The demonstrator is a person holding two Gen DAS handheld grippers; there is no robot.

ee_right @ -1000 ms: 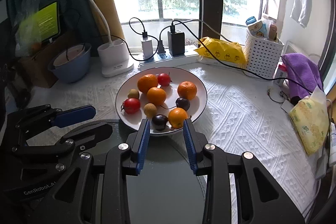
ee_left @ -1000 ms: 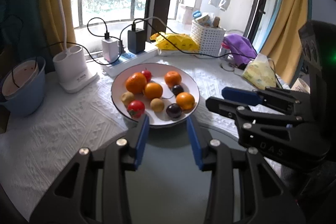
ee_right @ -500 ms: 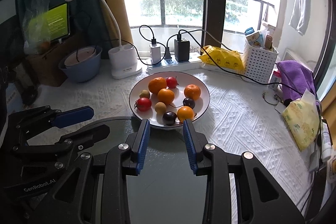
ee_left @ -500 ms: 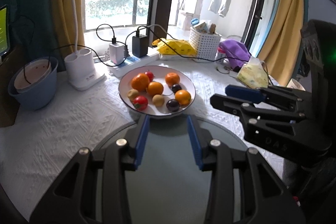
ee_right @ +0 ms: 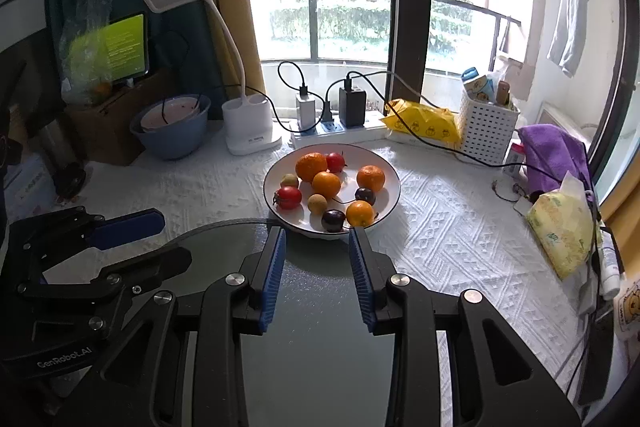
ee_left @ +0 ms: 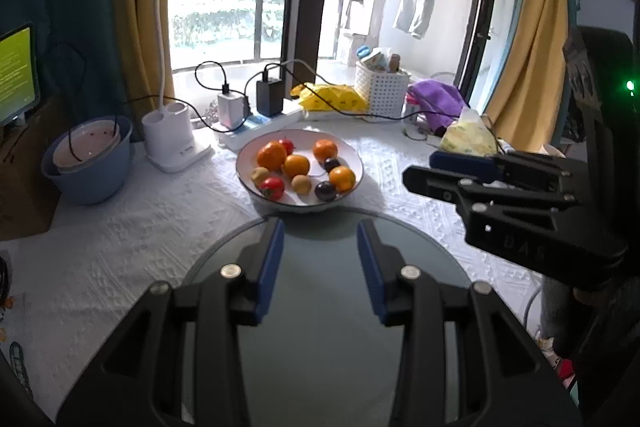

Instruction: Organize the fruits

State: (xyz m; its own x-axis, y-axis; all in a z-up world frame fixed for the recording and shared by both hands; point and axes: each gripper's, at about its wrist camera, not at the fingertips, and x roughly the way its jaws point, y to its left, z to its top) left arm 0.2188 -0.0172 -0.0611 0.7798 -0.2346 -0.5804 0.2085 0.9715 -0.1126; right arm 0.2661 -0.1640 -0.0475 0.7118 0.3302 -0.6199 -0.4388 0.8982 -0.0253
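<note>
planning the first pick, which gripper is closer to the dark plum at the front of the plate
Right. The right gripper sits just short of the dark plum; the left gripper is farther off to its left.

plate [ee_right: 394, 183]: glossy ceramic | tablecloth [ee_right: 460, 227]: textured white cloth | basket [ee_right: 486, 133]: perforated plastic

Each black gripper [ee_left: 320, 239] has blue ribbed pads [ee_right: 276, 267], silver screws and white lettering.

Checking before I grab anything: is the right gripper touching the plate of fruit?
Apart. In the right wrist view the right gripper hangs empty over the dark round plate, short of the white fruit plate.
</note>
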